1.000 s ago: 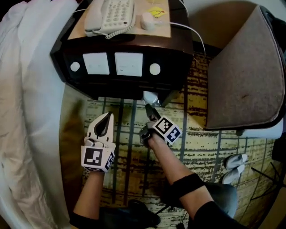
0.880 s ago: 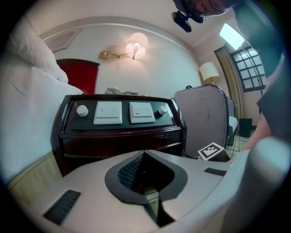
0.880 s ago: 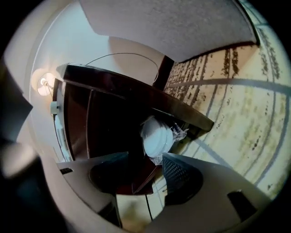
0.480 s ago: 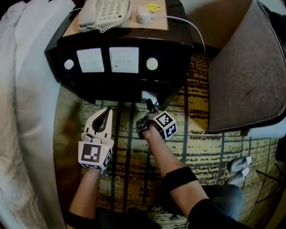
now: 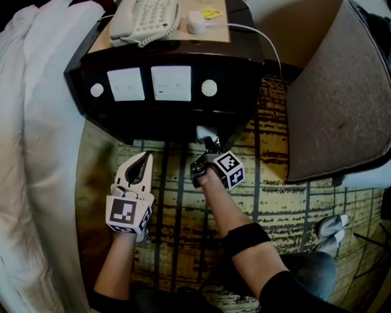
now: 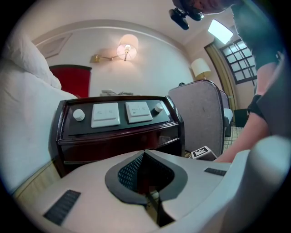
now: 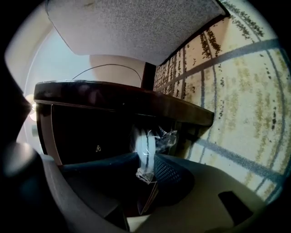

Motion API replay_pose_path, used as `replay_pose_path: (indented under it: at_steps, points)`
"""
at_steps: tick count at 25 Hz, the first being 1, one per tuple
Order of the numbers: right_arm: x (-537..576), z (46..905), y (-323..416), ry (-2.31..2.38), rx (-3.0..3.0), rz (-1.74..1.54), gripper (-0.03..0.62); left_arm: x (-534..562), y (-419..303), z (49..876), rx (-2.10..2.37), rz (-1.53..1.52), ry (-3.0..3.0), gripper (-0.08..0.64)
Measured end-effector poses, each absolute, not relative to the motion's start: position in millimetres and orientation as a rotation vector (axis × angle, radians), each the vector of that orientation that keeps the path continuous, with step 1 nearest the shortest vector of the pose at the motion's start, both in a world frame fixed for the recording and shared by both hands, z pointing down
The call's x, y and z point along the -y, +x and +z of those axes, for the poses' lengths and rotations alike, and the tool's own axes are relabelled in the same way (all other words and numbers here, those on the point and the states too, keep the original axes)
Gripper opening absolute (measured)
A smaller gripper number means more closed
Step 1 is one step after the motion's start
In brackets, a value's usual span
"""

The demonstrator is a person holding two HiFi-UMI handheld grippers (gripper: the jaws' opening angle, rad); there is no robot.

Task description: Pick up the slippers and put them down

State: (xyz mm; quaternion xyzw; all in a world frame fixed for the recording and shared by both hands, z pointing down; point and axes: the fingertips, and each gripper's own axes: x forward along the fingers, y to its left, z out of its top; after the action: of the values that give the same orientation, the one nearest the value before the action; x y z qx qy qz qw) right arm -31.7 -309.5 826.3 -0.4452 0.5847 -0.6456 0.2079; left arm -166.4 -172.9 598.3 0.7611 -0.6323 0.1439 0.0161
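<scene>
- My right tongs (image 7: 146, 157), which have just been closing, grip flat white slippers (image 7: 142, 144) in crinkly clear wrap, edge-up, pointing lengthwise under the glossy dark nightstand (image 5: 171, 116).
- My left tongs (image 6: 144, 157) are pressed together, empty.

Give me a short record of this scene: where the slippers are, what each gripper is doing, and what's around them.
Item: wrapped slippers, white in clear plastic
Location: low opening under the nightstand
Right gripper: jaws have just been closing, pads now pressing on the wrapped slippers
Left gripper: shut, empty, above the carpet in front of the nightstand
On nightstand: telephone
Surroundings: bed on the person's left, chair on the right
</scene>
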Motion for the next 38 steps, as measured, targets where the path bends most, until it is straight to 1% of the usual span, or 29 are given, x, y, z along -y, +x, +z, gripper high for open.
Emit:
replay_pose_path:
  at_steps: [6,18,28,38]
  points:
    - [299,801,-28,-1.148,-1.657,-1.729,0.110,170,-167,593,1.972,0.427,2.378,0.000]
    - [211,774,-32,-1.029,-1.606,-1.730,0.107,167,-174,580,2.007,0.343,2.404,0.000]
    - [120,766,-35,-0.941,-1.638,-1.752,0.106,165,-187,582,2.010,0.347,2.392,0.000]
    - [36,779,-12,-0.917,-1.732,-1.762,0.104,162,-193,590,1.994,0.326,2.386,0.000]
